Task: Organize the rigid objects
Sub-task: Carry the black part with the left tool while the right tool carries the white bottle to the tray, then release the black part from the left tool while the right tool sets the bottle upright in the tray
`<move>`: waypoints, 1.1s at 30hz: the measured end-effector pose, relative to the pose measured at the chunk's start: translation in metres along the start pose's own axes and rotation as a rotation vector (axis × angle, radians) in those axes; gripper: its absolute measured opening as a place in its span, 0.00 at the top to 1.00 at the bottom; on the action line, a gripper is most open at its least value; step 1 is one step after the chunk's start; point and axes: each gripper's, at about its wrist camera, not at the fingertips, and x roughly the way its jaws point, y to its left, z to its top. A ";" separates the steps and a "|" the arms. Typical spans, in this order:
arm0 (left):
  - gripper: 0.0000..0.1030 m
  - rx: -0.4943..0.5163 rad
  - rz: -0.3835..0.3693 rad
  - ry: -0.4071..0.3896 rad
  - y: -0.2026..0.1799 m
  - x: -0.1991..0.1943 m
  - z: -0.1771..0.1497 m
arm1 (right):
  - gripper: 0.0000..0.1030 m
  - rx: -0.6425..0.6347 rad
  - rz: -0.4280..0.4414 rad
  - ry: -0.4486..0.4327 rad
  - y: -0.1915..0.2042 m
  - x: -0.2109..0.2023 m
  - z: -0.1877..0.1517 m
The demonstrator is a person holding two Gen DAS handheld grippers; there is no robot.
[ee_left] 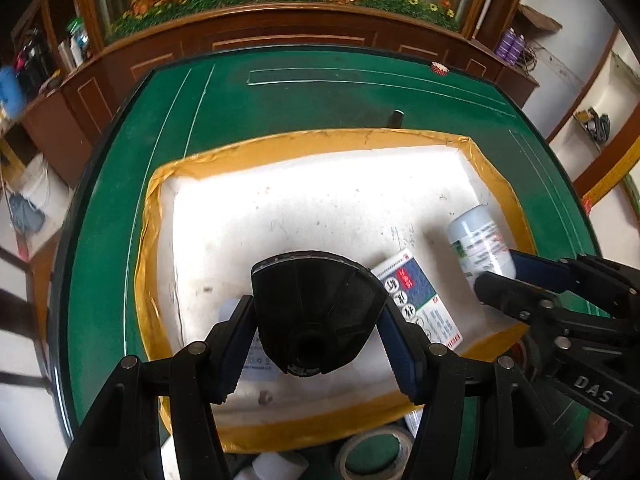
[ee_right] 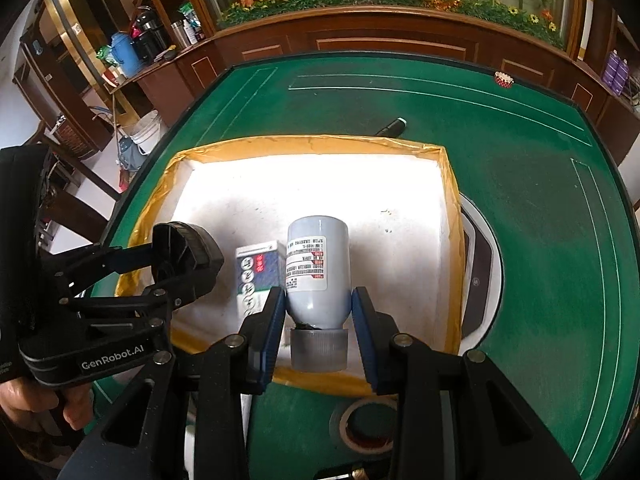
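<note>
Worktop (ee_right: pixel 520 208): green felt-like surface with thin pale lines, rounded edge, backed by dark wooden cabinets.

Tray (ee_left: pixel 152 240): shallow rectangular box, white foam-like floor scuffed and speckled, rim wrapped in glossy yellow-brown tape; set on the worktop.

Left tool (ee_left: pixel 316 344): black frame, blue ribbed pads, pressed against both sides of a black plastic part (ee_left: pixel 316 308). The part is fan-shaped, ribbed, with a curved knurled edge and a round hub; it is held above the tray's near half.

Carton (ee_right: pixel 260 276): small rectangular cardboard box, white and blue print with red marks, lying in the tray between the two held items.

Bottle (ee_right: pixel 316 272): pale grey-white plastic cylinder, rounded shoulder, printed paper label, translucent ribbed cap nearest the camera. It is pinched by the right tool (ee_right: pixel 320 332) at the neck end and held over the tray's near edge.

Tape roll (ee_right: pixel 368 424): pale ring lying flat on the worktop, just in front of the tray.

Dark cylindrical item (ee_right: pixel 394 126): lies on the worktop beyond the tray's far rim.

Small red-and-white patterned item (ee_right: pixel 503 79): near the worktop's far right edge; kind cannot be told.
</note>
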 end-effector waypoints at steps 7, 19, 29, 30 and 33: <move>0.37 0.016 -0.018 -0.017 -0.008 -0.006 0.002 | 0.68 0.025 -0.029 0.028 -0.007 0.021 0.000; 0.37 -0.035 -0.069 0.002 -0.004 -0.006 -0.010 | 0.68 0.050 -0.031 0.035 -0.017 0.025 -0.003; 0.39 -0.040 -0.056 0.090 0.010 0.019 -0.018 | 0.68 0.041 -0.021 0.046 -0.012 0.029 -0.005; 0.39 -0.038 -0.044 0.091 0.013 0.021 -0.018 | 0.68 0.041 -0.022 0.046 -0.013 0.029 -0.005; 0.39 0.002 -0.020 0.092 0.012 0.023 -0.018 | 0.68 0.044 -0.026 0.051 -0.015 0.030 -0.006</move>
